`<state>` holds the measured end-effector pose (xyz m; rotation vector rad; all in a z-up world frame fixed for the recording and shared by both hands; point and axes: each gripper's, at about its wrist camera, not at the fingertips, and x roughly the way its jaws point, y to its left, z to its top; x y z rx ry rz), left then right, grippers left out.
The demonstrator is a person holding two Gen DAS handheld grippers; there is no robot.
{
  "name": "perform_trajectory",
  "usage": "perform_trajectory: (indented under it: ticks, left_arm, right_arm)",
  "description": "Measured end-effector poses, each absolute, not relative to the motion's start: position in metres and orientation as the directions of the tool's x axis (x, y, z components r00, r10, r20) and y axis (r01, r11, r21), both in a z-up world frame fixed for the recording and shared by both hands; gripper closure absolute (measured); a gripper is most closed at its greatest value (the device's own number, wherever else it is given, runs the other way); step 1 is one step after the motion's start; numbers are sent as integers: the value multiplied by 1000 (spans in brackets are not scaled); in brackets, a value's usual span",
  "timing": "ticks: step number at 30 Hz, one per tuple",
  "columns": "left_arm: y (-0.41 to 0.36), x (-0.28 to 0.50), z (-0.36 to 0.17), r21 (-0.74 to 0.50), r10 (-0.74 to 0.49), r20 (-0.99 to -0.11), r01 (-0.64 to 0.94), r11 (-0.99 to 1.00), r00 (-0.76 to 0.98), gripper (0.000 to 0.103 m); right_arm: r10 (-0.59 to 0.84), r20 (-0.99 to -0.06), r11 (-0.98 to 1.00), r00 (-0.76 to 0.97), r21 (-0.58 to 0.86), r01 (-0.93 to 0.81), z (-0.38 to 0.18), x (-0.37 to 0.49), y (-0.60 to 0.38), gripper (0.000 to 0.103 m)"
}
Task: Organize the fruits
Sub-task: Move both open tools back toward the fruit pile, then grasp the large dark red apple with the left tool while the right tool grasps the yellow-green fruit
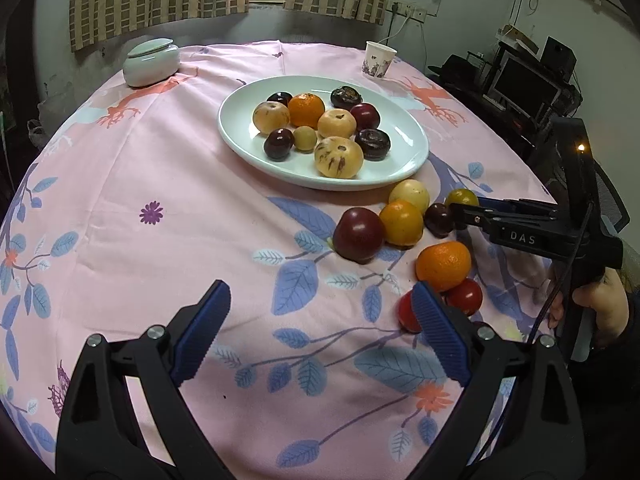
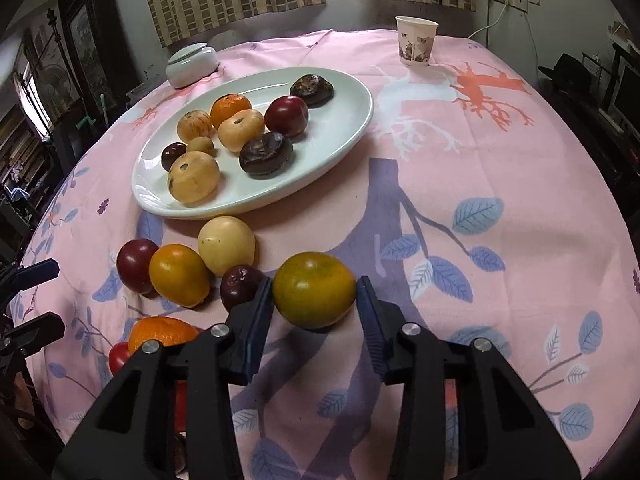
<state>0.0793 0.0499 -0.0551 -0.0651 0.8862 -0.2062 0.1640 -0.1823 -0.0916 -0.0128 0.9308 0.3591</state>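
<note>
Landmark: white oval plate (image 2: 344,128) on the bench (image 2: 500,184), which wears a pink cloth printed with blue leaves.
On the plate: ten or so fruits, among them an orange (image 1: 306,109), pale tan ones, dark red ones and some near-black ones.
Loose fruits: a cluster lies on the cloth just beside the plate's near rim, on the camera side.
Cluster members: a pale yellow fruit (image 2: 226,245) closest to the plate, then an amber fruit (image 2: 179,275), a large dark red fruit (image 1: 359,233) and a small dark purple fruit (image 2: 240,287); further from the plate lie a bright orange (image 1: 444,265) and two small red fruits (image 1: 466,295).
Right hand-held gripper (image 2: 315,295): its blue pads sit against both sides of a green-yellow fruit (image 2: 314,295), gripping it at the edge of the cluster, nearer the camera than the plate.
Left hand-held gripper (image 1: 322,330): jaws spread wide with nothing between them, above bare cloth, well apart from the plate on its near side; its right pad overlaps the small red fruits in view.
Beyond the plate: a pale lidded jar (image 1: 151,62) and a paper cup (image 2: 416,40) near the far edge.
Person: a hand (image 1: 600,304) grasps the right tool's handle.
</note>
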Motion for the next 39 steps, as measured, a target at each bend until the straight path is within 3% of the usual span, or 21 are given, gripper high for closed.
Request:
perform_trajectory:
  ticks: [12,14,16,18,19,22,39]
  left_arm:
    - [20,135,-82,-76,-167,-819,185,980,549,13]
    - [13,143,-92,-98,-194,-840,210,973,507,29]
    - [2,143,-94,-36,-154,-831,225,974,534,30]
    - [-5,142,-93,-14,-149,-824,243,970,546,48]
    - [-5,140,-91,-25,-162,-820,248,968,548,64]
    - [1,134,-84,-95,-220,-811,249,964,542,64]
    - [4,85,-38,-150,-303,-737,291,945,604,65]
  right_arm:
    - [411,-727,910,550,285,-302,-64,101,-213,60]
    - [424,-719,905,551,305,-298,-64,96,-217,60]
    - [436,-709,900,555,325,-291,-64,94,-220,60]
    - [441,-703,897,558,333,-289,-63,92,-223,60]
    - [442,-701,897,559,334,-289,-63,90,-223,60]
    - [446,-699,895,560,334,-296,-61,88,-223,60]
    - [464,-705,882,536,313,-352,-52,82,-196,60]
